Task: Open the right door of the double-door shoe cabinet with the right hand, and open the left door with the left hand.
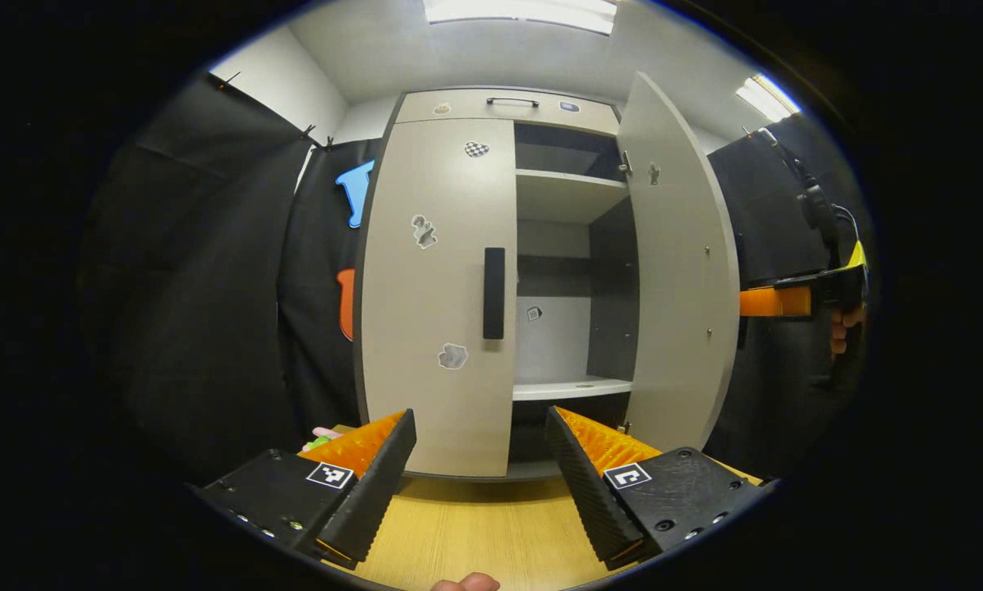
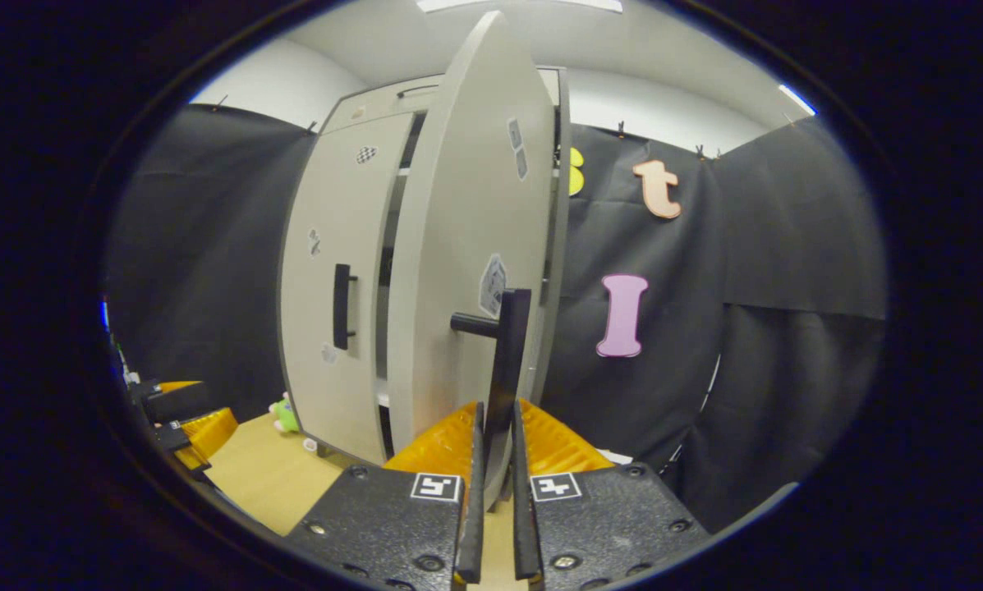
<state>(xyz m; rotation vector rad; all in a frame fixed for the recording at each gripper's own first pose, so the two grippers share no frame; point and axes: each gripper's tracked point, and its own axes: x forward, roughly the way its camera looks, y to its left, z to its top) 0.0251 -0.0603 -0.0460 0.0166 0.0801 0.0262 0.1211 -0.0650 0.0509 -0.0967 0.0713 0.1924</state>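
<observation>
1. The tall pale-grey double-door shoe cabinet (image 1: 491, 271) stands on the light wooden bench top (image 1: 475, 533), toward its far edge, against the black cloth wall.

2. My right gripper (image 2: 495, 447) has its two fingers pressed in on the black vertical bar handle (image 2: 510, 361) of the right door (image 2: 466, 246), pinching the lower end of the bar between them. In the left gripper view that same gripper shows beyond the door's outer edge, with my hand (image 1: 842, 328) on its grip.

3. The right door is swung well out from the cabinet front, and the pale shelves (image 1: 569, 197) and the dark interior are open to see. I judge the first half of the task close to done, or done already.

4. My left gripper (image 1: 481, 460) hangs in front of the cabinet with its fingers spread wide, holding nothing, well short of the door.

5. The left door (image 1: 434, 287) is shut, flat against the cabinet front. Its black vertical bar handle (image 1: 494, 293) sits at the door's inner edge, about mid-height.

6. The step in hand, as I read it, is the change from right door to left.

7. The next move calls for me to lift the left gripper and bring it forward until the spread fingers straddle that bar, close them on it, then pull out along the arc of the hinge on the cabinet's left edge.

8. A small green soft toy (image 2: 282, 413) lies on the bench by the cabinet's left corner; the door's swing may pass near it.
</observation>
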